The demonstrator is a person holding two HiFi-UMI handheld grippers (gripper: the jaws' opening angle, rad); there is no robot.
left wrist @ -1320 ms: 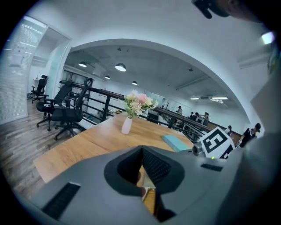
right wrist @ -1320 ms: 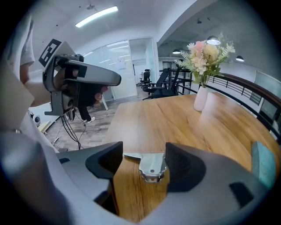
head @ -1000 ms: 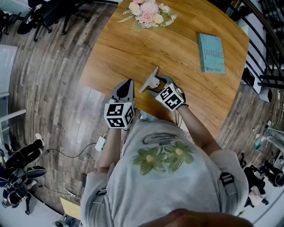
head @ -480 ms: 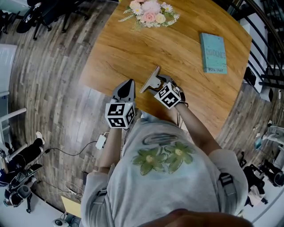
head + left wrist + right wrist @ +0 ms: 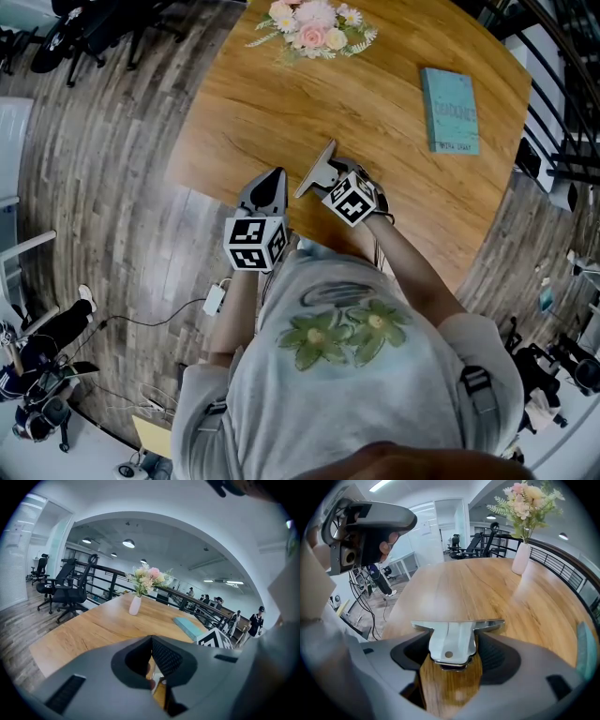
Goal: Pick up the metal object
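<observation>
The metal object [image 5: 319,171] is a shiny flat T-shaped bracket with a small hole. My right gripper [image 5: 330,180] is shut on its stem and holds it above the near edge of the wooden table [image 5: 272,103]. In the right gripper view the bracket [image 5: 454,637] sits between the two dark pads, its crossbar sticking out ahead of my right gripper [image 5: 452,654]. My left gripper [image 5: 270,180] hovers just left of it over the table edge. In the left gripper view my left gripper [image 5: 151,641] shows its pads meeting at the tip with nothing between them.
A white vase of pink flowers [image 5: 314,26] stands at the table's far side. A teal book [image 5: 450,111] lies at the far right. Office chairs [image 5: 65,590] stand on the wood floor to the left, and a dark railing [image 5: 562,84] runs along the right.
My right gripper has shifted slightly to the left with the bracket still in it. The left gripper has stayed where it was.
</observation>
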